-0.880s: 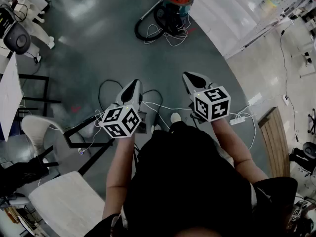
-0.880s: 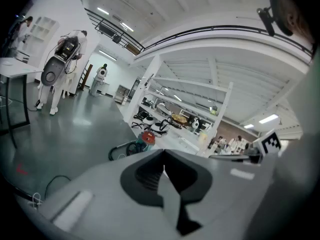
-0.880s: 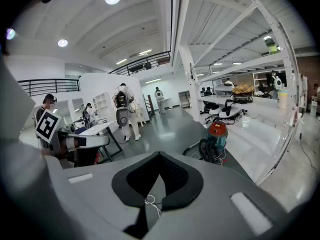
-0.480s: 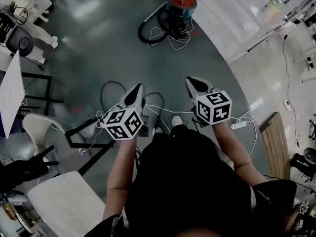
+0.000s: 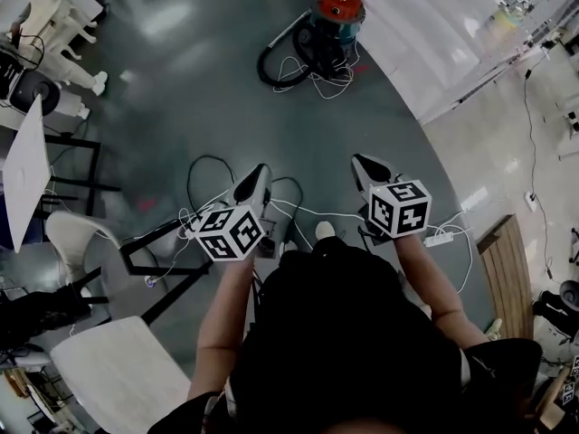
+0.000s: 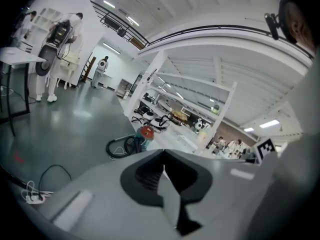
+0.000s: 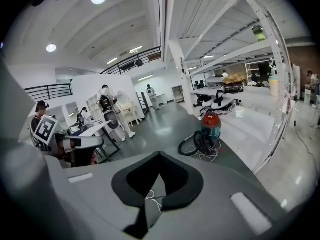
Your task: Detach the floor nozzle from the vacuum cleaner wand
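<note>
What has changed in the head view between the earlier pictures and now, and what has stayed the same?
The left gripper and the right gripper have both drifted slightly down and right in the head view. The vacuum cleaner sits a little lower too, so the view itself has likely shifted. Nothing was gripped or released. Both grippers stay shut, empty and far from the vacuum cleaner.

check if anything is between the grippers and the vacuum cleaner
Nothing tall: bare floor separates the left gripper and right gripper from the vacuum cleaner. Loose cables lie on it below the grippers, white cords beside the vacuum.
</note>
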The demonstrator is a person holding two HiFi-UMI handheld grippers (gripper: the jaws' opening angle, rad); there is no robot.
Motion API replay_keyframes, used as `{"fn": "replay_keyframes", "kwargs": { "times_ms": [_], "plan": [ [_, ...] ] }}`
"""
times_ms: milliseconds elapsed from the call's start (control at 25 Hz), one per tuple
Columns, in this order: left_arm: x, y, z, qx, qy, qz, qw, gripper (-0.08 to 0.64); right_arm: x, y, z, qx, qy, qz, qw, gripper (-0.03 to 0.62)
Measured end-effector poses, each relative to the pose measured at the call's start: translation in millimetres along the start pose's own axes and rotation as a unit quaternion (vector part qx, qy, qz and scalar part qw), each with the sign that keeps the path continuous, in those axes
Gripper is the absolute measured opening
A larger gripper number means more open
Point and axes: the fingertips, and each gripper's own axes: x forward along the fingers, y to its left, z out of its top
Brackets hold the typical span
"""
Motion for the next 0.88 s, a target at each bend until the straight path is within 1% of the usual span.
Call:
{"fn": "replay_keyframes", "kwargs": {
  "times_ms": [160,360,520,680,800,880],
  "plan": [
    [16,-8,0,0.005,-0.001,0.007,1.0,0.009,0,-21,4,-0.001,0.005,0.004,1.0,-0.002],
    [32,-14,3,-0.005,-0.01,0.017,0.9998,0.009,3,-46,4,-0.007,0.014,0.004,1.0,-0.002],
    [34,-9,1,-0.008,-0.012,0.024,0.9996,0.009,4,-50,-1,-0.009,0.019,0.006,1.0,-0.002],
    [38,-2,-4,-0.023,-0.006,0.03,0.9993,0.009,4,-56,-4,-0.008,0.023,0.001,1.0,-0.002],
    [43,-5,-6,-0.023,0.0,0.024,0.9994,0.009,3,-60,-6,-0.002,0.025,0.0,1.0,-0.002],
    [48,-10,-5,-0.021,-0.001,0.009,0.9997,0.009,5,-64,-5,0.004,0.023,0.001,1.0,-0.002]
  ]
}}
